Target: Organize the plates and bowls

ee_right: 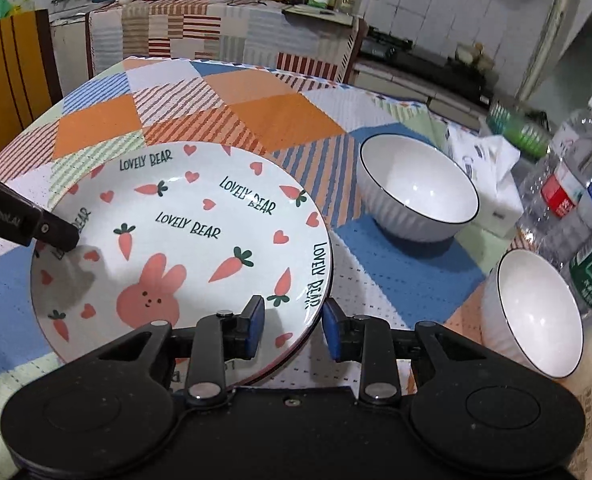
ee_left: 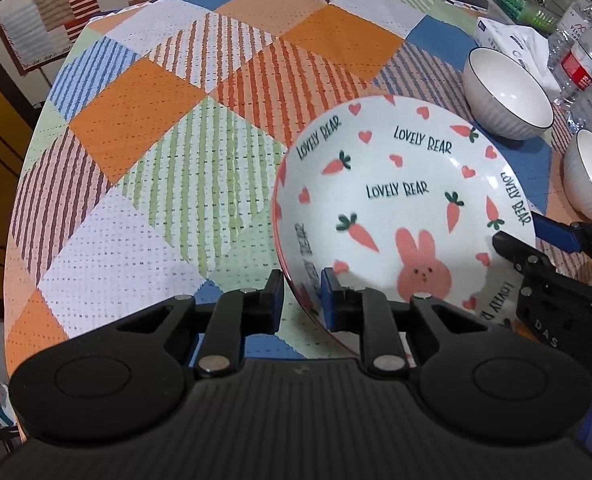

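Note:
A white plate (ee_left: 396, 200) (ee_right: 183, 240) printed with a pink rabbit, carrots and hearts lies on the patchwork tablecloth. The rim of a second plate (ee_right: 287, 360) shows beneath it. My left gripper (ee_left: 302, 300) is shut on the plate's left rim, one finger outside and the blue pad inside. My right gripper (ee_right: 291, 320) stands open astride the near right rim, its pads clear of it; the left wrist view shows the right gripper (ee_left: 532, 236) at the plate's right edge. Two white bowls (ee_right: 416, 192) (ee_right: 536, 312) stand upright to the right.
Several water bottles (ee_right: 568, 184) and a tissue pack (ee_right: 484, 152) crowd the table's right side beyond the bowls (ee_left: 504, 92) (ee_left: 588, 176). The tablecloth (ee_left: 155, 120) stretches bare to the left and far side. A yellow chair (ee_right: 7, 80) stands past the left edge.

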Tool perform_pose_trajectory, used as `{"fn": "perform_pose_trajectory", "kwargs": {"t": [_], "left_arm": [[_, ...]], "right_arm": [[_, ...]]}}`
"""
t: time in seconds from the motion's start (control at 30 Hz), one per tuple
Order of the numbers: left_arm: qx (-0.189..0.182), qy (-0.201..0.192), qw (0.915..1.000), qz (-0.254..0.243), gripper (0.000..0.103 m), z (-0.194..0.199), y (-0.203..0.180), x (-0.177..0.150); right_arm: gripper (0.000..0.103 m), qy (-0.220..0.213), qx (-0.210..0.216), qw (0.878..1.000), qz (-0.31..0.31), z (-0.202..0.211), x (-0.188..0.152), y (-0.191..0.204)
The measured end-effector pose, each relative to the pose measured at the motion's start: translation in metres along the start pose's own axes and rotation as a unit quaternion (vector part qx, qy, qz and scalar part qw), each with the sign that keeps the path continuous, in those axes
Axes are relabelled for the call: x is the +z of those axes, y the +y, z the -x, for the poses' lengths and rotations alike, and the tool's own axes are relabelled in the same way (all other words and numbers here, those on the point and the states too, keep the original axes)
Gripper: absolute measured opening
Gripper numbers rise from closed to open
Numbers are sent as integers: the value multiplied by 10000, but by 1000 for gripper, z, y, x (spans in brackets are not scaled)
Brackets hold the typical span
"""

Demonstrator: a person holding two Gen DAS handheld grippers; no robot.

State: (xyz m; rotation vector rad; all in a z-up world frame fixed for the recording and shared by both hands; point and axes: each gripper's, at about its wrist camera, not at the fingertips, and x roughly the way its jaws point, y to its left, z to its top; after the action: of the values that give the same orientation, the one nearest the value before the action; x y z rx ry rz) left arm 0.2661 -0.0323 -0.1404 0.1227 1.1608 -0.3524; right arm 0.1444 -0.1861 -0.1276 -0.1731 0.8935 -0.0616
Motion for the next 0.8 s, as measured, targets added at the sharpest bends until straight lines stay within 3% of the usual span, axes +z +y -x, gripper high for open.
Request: {"fn": "perform_pose_trajectory", "kwargs": {"t": [0.13, 0.3, 0.37, 0.47, 0.8], "left_arm": [[188, -26, 9998, 51, 19, 10, -9, -6], [268, -147, 9995, 118, 19, 37, -21, -21], [368, -169, 9992, 26, 19, 50, -30, -29], [163, -149, 9997, -118, 20, 70, -37, -40], [170, -119, 9965, -812, 22, 124, -68, -68]], "right_arm": [[30, -43, 119, 9998, -119, 5, -1, -7], [30, -263, 409, 9979, -426, 42, -1, -27], [30, -384, 611, 9957, -574, 60, -4, -39], [30, -510, 862, 9932, -589, 85, -9, -56], [39, -785, 1184, 9897, -151, 157, -53, -101]]}}
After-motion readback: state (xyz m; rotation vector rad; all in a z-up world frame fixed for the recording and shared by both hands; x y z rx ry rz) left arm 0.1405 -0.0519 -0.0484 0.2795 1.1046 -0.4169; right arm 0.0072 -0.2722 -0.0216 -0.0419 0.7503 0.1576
